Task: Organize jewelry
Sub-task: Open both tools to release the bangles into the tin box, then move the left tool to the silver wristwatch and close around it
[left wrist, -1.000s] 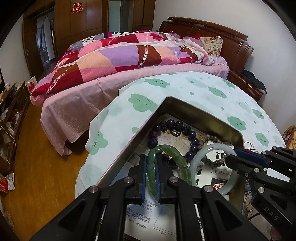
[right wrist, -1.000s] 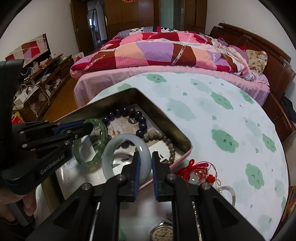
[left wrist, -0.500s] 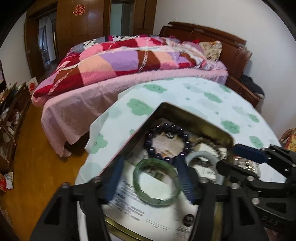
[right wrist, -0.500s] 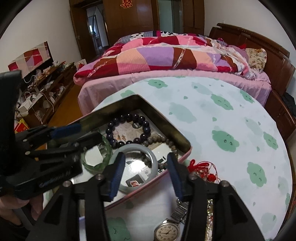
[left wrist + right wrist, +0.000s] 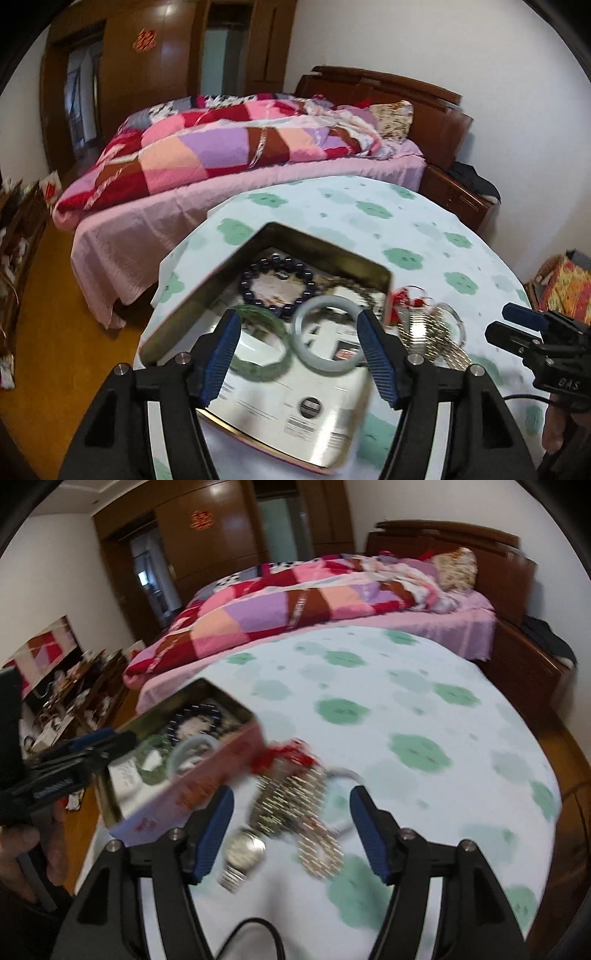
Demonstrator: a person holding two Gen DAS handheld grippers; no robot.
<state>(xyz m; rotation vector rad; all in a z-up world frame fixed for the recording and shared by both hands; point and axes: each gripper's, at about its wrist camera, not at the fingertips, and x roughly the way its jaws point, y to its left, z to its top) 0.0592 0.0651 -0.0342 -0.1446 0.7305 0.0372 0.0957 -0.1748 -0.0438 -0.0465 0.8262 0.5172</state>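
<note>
Both sets of jaws stand wide with nothing between the pads. My left gripper [image 5: 299, 354] hangs above the near part of the tin box [image 5: 332, 258], which sits at the left of the tabletop [image 5: 424, 229]. My right gripper [image 5: 291, 834], whose jaws have just been opening further, hangs over the loose pile to the right of the box.

Going left to right inside the box: the green bangle [image 5: 258, 343] lies flat on the printed paper lining, the pale jade bangle [image 5: 325, 336] just beside it to the right, the dark bead bracelet [image 5: 277, 284] farther back, and a strand of smaller brownish beads [image 5: 354, 286] along the far right wall. I judge those four pieces as sorted.

Right of the box, still on the tabletop, a red tasselled cord [image 5: 295, 755] lies against the box's pink outer wall, near a tangle of gold-coloured chains [image 5: 295, 805] and a wristwatch [image 5: 243, 849]. A clear ring-shaped piece [image 5: 450, 317] shows past the chains; motion blur keeps me from saying more about it.

So I reckon the task is roughly half done: the bangles and beads are in, while the cord, chains, watch and ring remain.
</note>
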